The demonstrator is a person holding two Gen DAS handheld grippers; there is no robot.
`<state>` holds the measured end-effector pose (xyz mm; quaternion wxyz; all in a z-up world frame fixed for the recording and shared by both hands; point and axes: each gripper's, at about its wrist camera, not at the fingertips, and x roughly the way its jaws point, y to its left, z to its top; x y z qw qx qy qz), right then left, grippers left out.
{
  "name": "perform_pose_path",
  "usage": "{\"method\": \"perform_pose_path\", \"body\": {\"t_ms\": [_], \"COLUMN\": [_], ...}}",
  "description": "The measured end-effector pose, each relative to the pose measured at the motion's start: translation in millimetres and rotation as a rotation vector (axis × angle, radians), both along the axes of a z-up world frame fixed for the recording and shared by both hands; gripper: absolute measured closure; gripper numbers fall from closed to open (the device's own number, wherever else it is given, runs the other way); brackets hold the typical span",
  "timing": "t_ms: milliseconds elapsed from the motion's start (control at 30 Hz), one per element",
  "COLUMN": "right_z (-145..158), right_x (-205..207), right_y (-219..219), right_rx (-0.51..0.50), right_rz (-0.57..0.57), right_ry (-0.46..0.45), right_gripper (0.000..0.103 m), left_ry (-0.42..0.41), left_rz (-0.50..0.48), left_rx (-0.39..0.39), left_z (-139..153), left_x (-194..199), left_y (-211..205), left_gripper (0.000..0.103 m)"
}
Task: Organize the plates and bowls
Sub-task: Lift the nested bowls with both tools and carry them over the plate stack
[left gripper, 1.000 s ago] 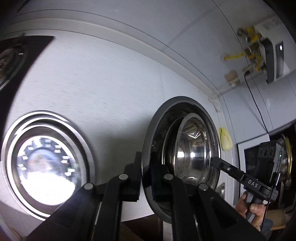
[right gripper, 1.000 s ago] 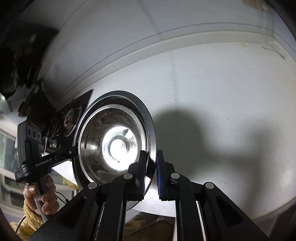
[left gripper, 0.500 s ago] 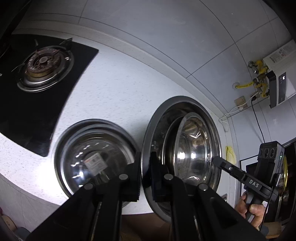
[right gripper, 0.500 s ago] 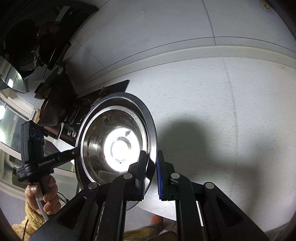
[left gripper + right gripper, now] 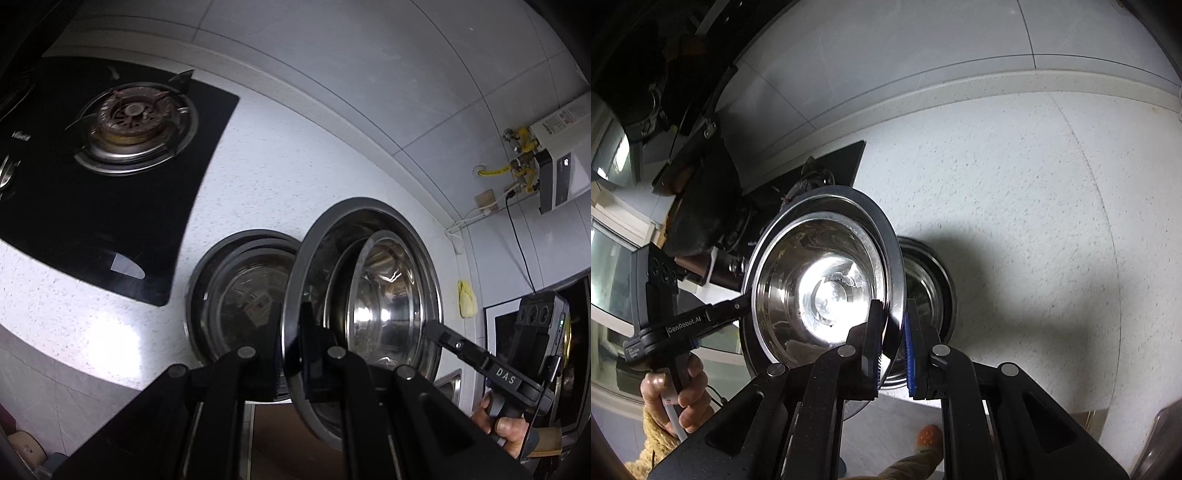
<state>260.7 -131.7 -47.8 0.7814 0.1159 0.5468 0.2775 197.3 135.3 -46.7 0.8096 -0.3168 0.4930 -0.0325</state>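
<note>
A wide-rimmed steel plate (image 5: 332,221) with a steel bowl (image 5: 388,314) in it hangs tilted above the white counter. My left gripper (image 5: 291,350) is shut on its near rim. On the opposite rim my right gripper (image 5: 428,326) is also shut. From the right wrist, the same plate (image 5: 882,229) and bowl (image 5: 827,291) show, with the right gripper (image 5: 892,339) clamped on the rim and the left gripper (image 5: 748,299) across from it. A stack of steel dishes (image 5: 236,295) rests on the counter just beside and behind the held plate, partly hidden (image 5: 931,284).
A black gas stove (image 5: 110,147) lies to the left of the stack on the speckled counter (image 5: 1034,184). A wall heater with yellow pipes (image 5: 546,155) hangs at the right. A person's hand (image 5: 676,395) grips the left tool. The counter's front edge runs just below the stack.
Both grippers carried the plate and bowl sideways along the counter. The stove slid into view, and the stack on the counter now sits right next to the held plate.
</note>
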Motion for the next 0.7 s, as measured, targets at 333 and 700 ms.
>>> {"method": "perform_pose_path", "body": {"t_ms": [333, 700], "right_z": [-26.5, -67.1], "right_x": [-7.4, -4.2], "right_y": [11.9, 19.6], "right_rx": [-0.032, -0.067], "right_rz": [0.035, 0.003], "right_ry": [0.031, 0.083], "right_gripper": [0.093, 0.092], "left_ry": [0.033, 0.081], "left_rz": [0.046, 0.049], "left_rx": [0.0, 0.007], "left_z": [-30.2, -74.1], "left_x": [-13.4, -0.1], "left_y": [13.4, 18.8], "left_gripper": [0.096, 0.096]}}
